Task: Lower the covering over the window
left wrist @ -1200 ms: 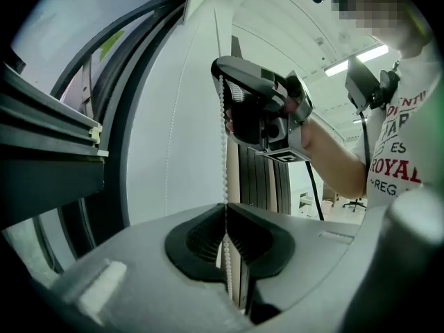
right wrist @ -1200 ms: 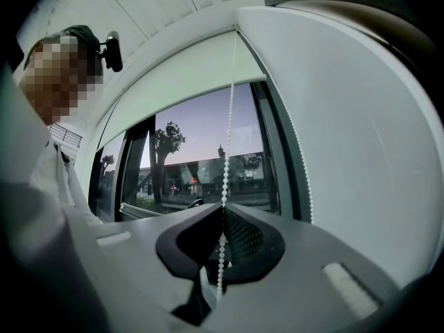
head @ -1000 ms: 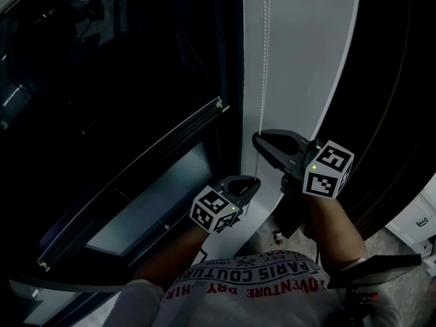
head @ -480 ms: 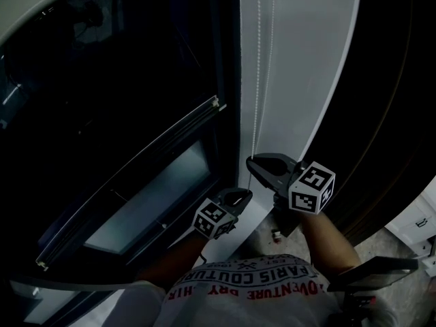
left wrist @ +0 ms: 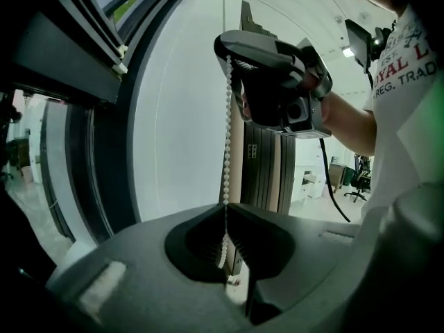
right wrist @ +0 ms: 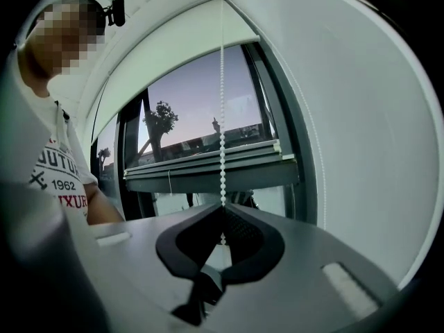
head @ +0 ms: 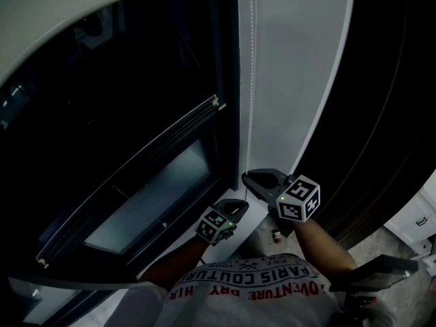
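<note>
A white bead chain [head: 251,80] hangs down the wall beside the dark window [head: 122,114]. My right gripper [head: 246,178] is shut on the chain, which runs up from its jaws [right wrist: 222,210] to the roller blind [right wrist: 180,40]. Just below it, my left gripper [head: 242,204] is shut on the same chain [left wrist: 226,130], with a short tail of beads hanging inside its jaws [left wrist: 225,210]. The right gripper [left wrist: 232,50] shows above it in the left gripper view. The blind's white fabric [head: 61,26] covers the window's top left in the head view.
A tilted lower sash [head: 136,176] juts out of the window frame [head: 228,80]. A white wall strip [head: 300,60] lies behind the chain, with a dark panel [head: 395,80] to its right. The person's shirt and arms fill the bottom of the head view.
Both grippers have moved down and toward the person, drawing the chain with them. The blind's white edge has come further down over the window's top left.
</note>
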Demonstrator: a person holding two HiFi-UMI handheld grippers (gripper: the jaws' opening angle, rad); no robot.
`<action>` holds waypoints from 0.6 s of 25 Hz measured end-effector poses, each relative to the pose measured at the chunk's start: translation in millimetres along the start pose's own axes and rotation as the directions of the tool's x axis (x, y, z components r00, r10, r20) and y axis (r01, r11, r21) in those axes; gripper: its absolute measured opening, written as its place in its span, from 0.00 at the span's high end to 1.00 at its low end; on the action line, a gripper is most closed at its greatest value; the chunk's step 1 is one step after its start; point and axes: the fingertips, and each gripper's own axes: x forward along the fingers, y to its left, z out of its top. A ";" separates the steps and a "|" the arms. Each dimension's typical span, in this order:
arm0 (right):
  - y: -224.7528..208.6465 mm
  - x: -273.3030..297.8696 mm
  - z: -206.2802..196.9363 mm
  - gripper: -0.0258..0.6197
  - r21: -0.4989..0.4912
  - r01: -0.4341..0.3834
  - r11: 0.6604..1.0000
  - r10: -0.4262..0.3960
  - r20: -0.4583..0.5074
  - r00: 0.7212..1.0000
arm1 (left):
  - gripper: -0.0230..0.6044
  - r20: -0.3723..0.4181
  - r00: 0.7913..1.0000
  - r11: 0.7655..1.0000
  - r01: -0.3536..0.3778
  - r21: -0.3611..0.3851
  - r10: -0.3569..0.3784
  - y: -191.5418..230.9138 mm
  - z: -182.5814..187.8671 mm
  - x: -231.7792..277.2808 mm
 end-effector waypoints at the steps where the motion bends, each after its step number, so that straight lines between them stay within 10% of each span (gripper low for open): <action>1: 0.5 0.6 -5.0 0.95 0.003 0.002 1.000 -0.002 -0.010 1.000 | 0.94 -0.013 1.000 1.000 0.003 -0.003 -0.003 -0.9 -5.1 0.3; 15: 5.2 -6.5 -29.3 0.95 0.033 0.037 0.999 -0.036 -0.029 0.999 | 0.81 0.057 0.996 0.995 0.078 -0.056 -0.075 -15.2 19.0 -33.8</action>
